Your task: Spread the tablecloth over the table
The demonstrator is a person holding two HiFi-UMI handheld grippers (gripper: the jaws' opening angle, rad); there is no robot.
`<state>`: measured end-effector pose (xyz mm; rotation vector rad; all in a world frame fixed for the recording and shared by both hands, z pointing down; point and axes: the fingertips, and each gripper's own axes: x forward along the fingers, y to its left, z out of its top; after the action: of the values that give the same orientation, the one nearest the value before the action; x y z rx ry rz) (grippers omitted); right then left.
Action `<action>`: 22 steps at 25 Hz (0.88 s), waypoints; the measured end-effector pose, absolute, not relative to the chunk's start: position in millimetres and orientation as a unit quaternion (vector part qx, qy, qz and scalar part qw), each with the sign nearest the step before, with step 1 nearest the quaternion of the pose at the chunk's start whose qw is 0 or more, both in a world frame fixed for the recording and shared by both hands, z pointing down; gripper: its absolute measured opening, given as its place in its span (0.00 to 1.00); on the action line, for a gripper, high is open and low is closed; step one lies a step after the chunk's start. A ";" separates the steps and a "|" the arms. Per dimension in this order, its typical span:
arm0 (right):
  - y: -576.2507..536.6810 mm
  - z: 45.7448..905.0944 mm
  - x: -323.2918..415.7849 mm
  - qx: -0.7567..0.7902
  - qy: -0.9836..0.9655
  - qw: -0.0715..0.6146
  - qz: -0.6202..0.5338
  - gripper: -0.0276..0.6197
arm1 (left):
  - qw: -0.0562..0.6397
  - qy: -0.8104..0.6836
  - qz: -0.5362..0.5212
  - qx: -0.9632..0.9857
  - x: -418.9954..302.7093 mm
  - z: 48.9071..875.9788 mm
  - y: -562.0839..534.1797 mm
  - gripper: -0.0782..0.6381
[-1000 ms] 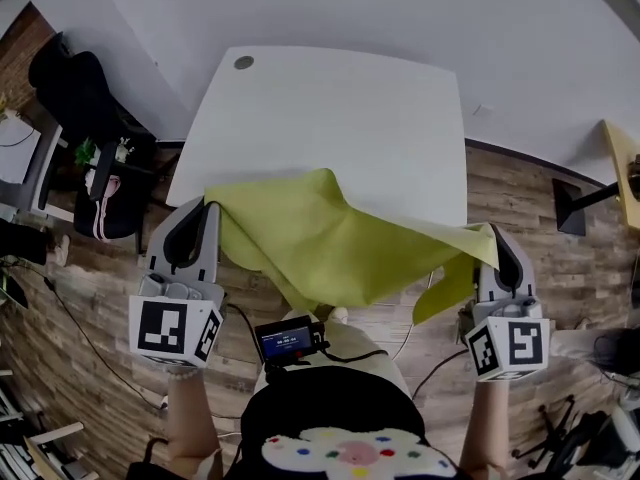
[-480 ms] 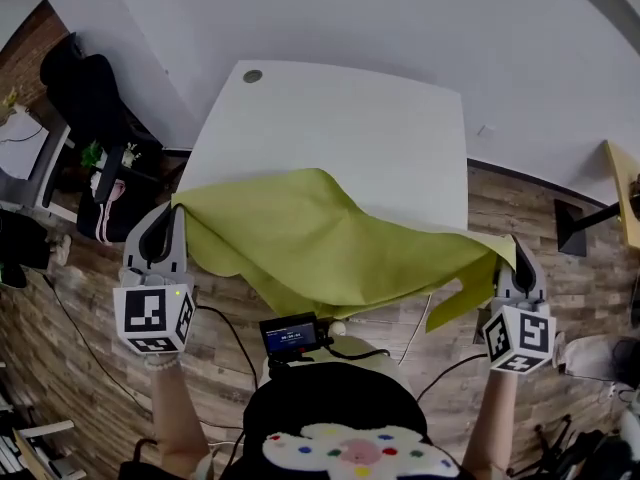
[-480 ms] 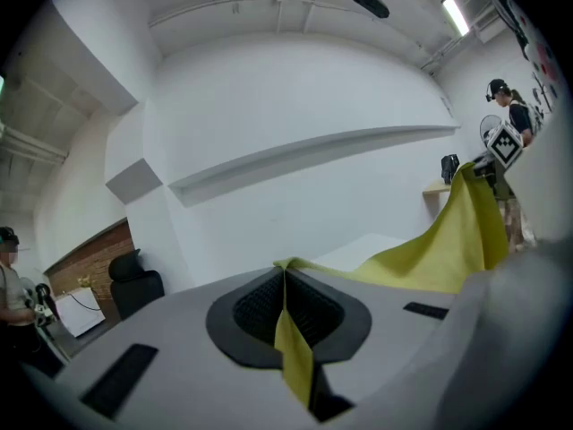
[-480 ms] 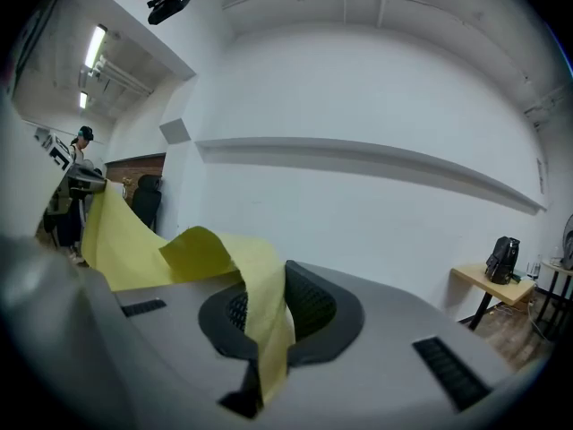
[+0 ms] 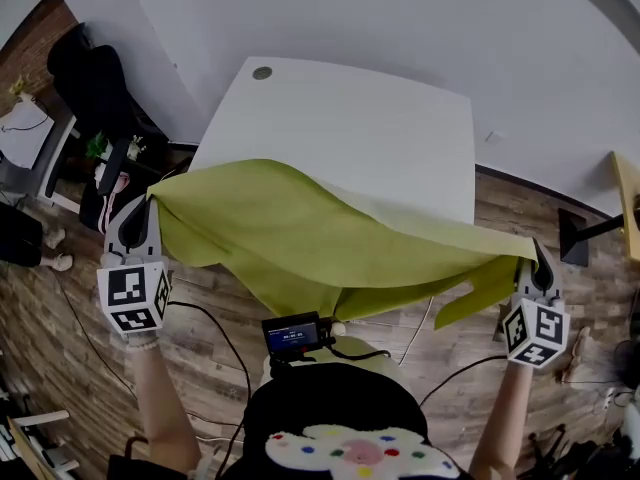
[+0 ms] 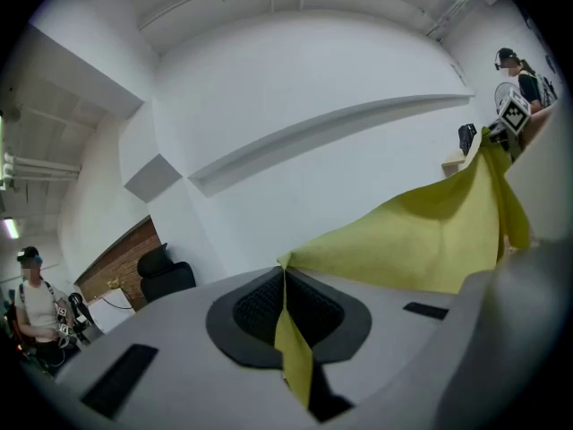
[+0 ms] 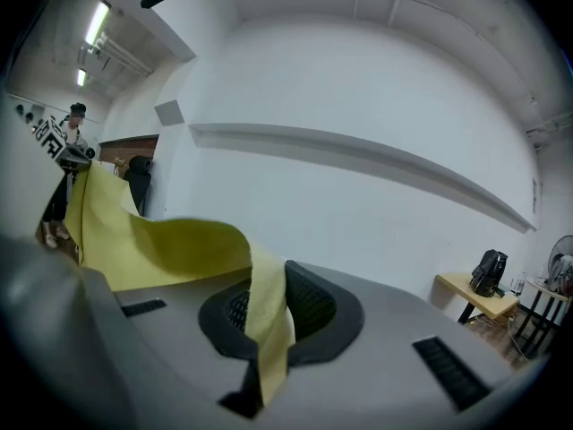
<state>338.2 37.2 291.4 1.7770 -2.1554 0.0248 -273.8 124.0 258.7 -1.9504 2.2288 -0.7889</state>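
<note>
A yellow-green tablecloth (image 5: 320, 243) hangs stretched between my two grippers, in front of the near edge of the white table (image 5: 350, 128). My left gripper (image 5: 150, 206) is shut on the cloth's left corner, beyond the table's left side. At the lower right my right gripper (image 5: 535, 256) is shut on the opposite corner. In the left gripper view the tablecloth (image 6: 430, 236) runs from the pinched jaws (image 6: 285, 280) toward the other gripper. The right gripper view shows a strip of tablecloth (image 7: 170, 245) clamped between the dark pads (image 7: 309, 307). The cloth's middle sags below the table edge.
A black office chair (image 5: 95, 83) and a bag stand left of the table. A wooden table corner (image 5: 628, 183) and a black stand (image 5: 580, 233) are at the right. A small device (image 5: 293, 336) with cables hangs at my chest. The floor is wood planks.
Both grippers have moved apart, left one further left and right one further right, pulling the tablecloth wider and tauter. The cloth's far edge has lifted above the table's near edge.
</note>
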 end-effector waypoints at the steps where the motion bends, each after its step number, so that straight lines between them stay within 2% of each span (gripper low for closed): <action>1: 35.5 291.7 341.8 0.628 -0.758 0.175 0.008 0.09 | 0.038 0.729 -0.258 -0.632 -279.0 259.1 123.0 0.13; 8: 23.2 284.6 356.4 0.630 -0.754 0.185 -0.007 0.09 | 0.059 0.731 -0.286 -0.617 -300.6 252.9 114.7 0.13; 22: -10.3 257.0 322.7 0.591 -0.784 0.180 -0.049 0.09 | 0.124 0.743 -0.302 -0.585 -333.0 202.6 75.5 0.13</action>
<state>322.7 -10.3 257.0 1.6707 -2.2165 -0.1395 -333.0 75.5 202.6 -1.7042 2.1647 -0.8807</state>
